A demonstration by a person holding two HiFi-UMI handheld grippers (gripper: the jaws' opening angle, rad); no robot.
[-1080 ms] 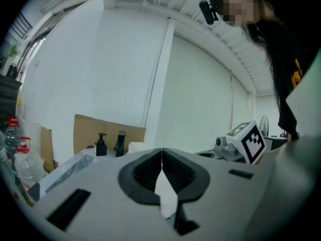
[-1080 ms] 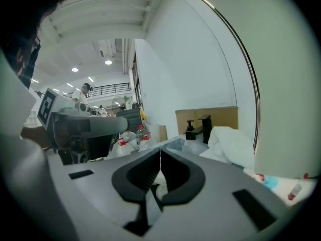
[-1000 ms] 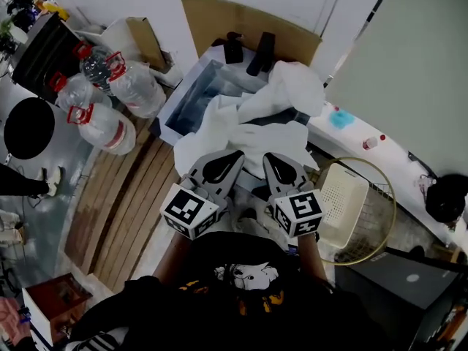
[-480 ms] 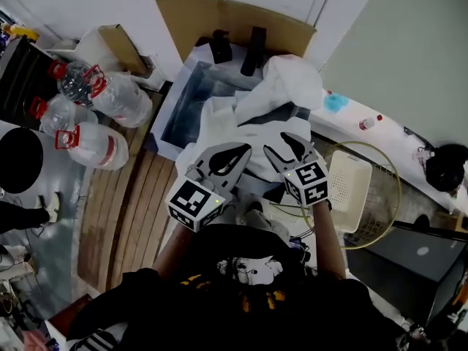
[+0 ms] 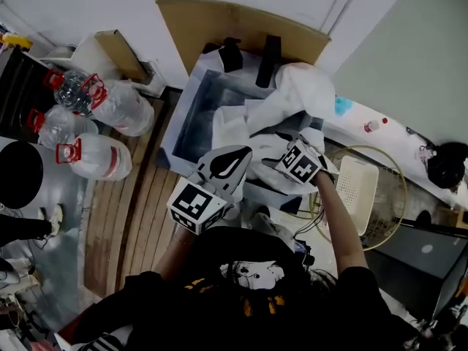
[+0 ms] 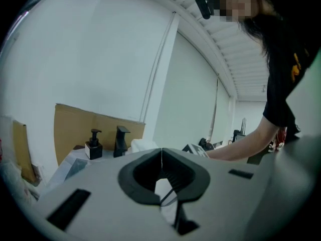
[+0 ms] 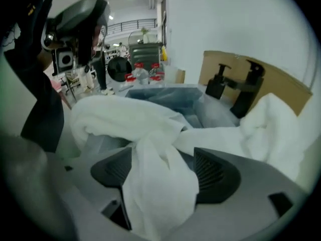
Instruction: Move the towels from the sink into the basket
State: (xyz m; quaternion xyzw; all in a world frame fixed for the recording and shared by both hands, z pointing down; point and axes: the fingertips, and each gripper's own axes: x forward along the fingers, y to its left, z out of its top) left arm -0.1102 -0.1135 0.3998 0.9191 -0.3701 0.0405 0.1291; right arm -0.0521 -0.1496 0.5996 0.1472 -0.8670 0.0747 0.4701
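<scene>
White towels (image 5: 300,90) are heaped at the right of the blue-grey sink (image 5: 191,115) and spill over its front rim. My right gripper (image 5: 291,152) points steeply down into that heap. Its jaws have just been opening and stand wide, with a fold of towel (image 7: 150,149) lying loosely between the pads (image 7: 213,172) of the right gripper (image 7: 163,169). My left gripper (image 5: 238,152) hovers at the sink's front edge, shut and empty; its tips meet in the left gripper (image 6: 161,152) view. The round wire basket (image 5: 391,196) with a white plastic insert (image 5: 357,189) stands on the floor to the right.
A black faucet (image 5: 268,50) and soap dispenser (image 5: 232,53) stand at the sink's back, before a cardboard sheet (image 5: 234,20). Large water bottles (image 5: 95,156) lie on the left by wooden floor slats (image 5: 124,218). A white counter (image 5: 380,141) runs along the right.
The right gripper has gone forward and down onto the towels and its jaws have spread apart. The left gripper has moved forward toward the sink, still closed.
</scene>
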